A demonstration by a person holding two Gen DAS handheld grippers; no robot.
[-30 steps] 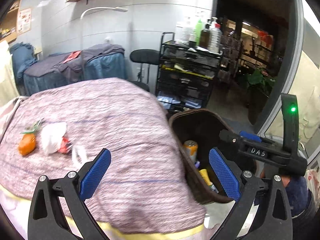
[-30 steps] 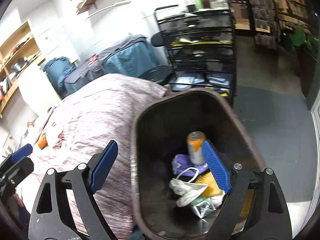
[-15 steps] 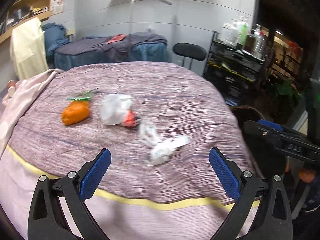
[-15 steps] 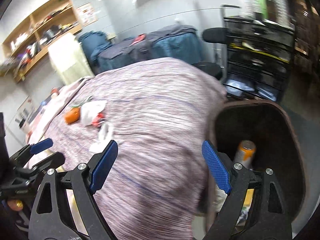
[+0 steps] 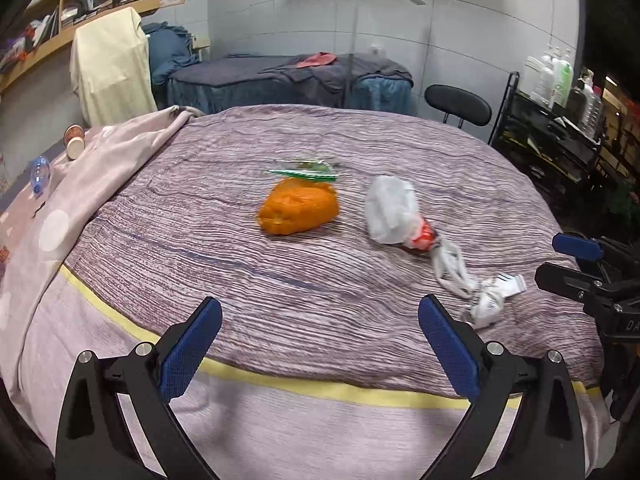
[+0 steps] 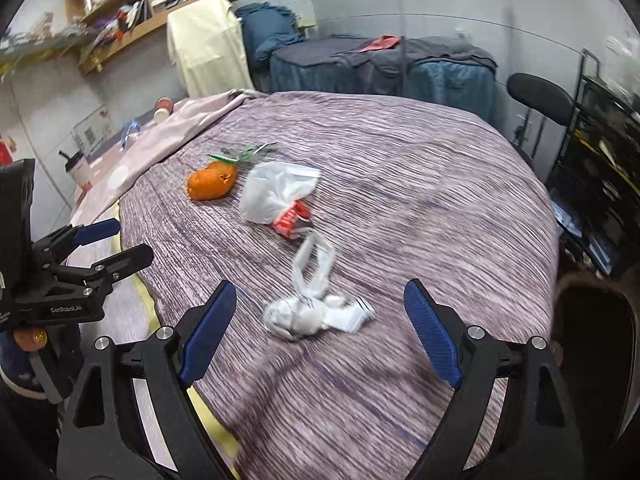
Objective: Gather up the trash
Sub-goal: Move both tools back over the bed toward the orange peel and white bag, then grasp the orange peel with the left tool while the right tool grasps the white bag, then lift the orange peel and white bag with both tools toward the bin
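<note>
Trash lies on a purple striped bedspread (image 5: 224, 240) (image 6: 420, 208): an orange crumpled bag (image 5: 298, 210) (image 6: 211, 184) with a green-edged wrapper (image 5: 306, 170) behind it, a white plastic bag with a red pack (image 5: 394, 214) (image 6: 280, 198), and a crumpled white wrapper (image 5: 478, 290) (image 6: 314, 312). My left gripper (image 5: 318, 348) is open over the bed's near edge, empty, short of the orange bag. My right gripper (image 6: 320, 334) is open and empty, with the white wrapper just ahead between its fingers' line. Each gripper also shows in the other's view (image 5: 588, 276) (image 6: 92, 248).
The brown bin's rim (image 6: 592, 300) sits at the bed's right side. A pink blanket (image 5: 100, 168) covers the left. Behind stand a black stool (image 5: 458, 108), a black wire rack with bottles (image 5: 556, 128), a blue covered couch (image 5: 288, 80) and wall shelves (image 6: 152, 4).
Both grippers have swung left, away from the brown bin, and now face the trash on the bed. The bin has left the left view and sits at the right view's edge.
</note>
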